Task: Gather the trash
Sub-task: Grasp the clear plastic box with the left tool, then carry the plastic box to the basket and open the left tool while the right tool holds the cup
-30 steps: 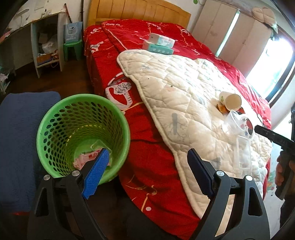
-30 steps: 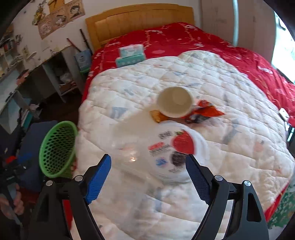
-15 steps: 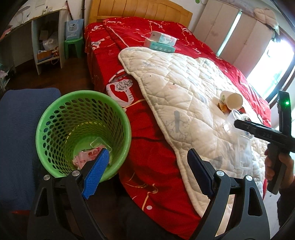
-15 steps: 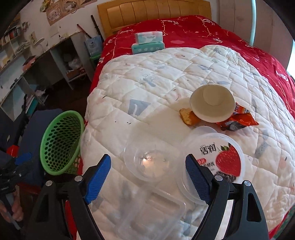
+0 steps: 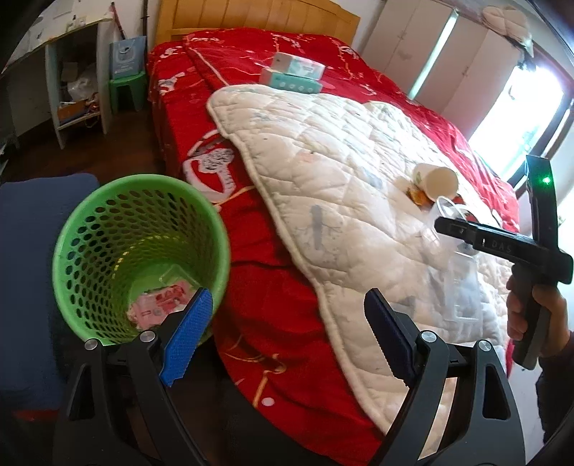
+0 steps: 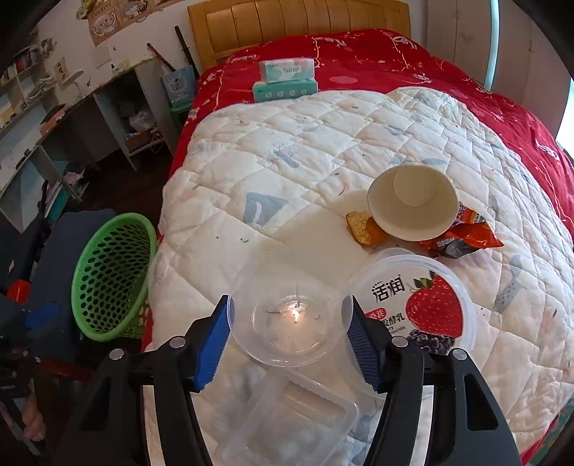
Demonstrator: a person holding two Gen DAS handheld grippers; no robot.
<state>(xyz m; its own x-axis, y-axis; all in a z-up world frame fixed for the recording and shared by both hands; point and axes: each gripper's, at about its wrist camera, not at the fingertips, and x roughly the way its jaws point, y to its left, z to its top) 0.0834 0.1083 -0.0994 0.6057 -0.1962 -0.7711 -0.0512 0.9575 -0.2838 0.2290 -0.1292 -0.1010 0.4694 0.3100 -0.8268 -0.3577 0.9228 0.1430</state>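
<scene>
on the bed (image 6: 376,53) lies a quilt (image 6: 305,161); on it the clear cup (image 6: 287,312), left of the yogurt lid (image 6: 412,304); behind them the paper cup (image 6: 412,206); the basket (image 6: 111,276) stands left of the bed.

Left wrist view: looks steeply down from beside the bed's long edge, close over the green basket (image 5: 140,258) on the floor, facing along the red bedspread (image 5: 287,200) toward the headboard (image 5: 258,21). Right wrist view: looks steeply down from the foot end, close over the white quilt (image 6: 323,150), facing the headboard (image 6: 297,25). Shared by both: basket (image 6: 111,276), quilt (image 5: 340,168), paper cup (image 5: 436,181) (image 6: 412,202), tissue packs (image 5: 294,73) (image 6: 287,80)
</scene>
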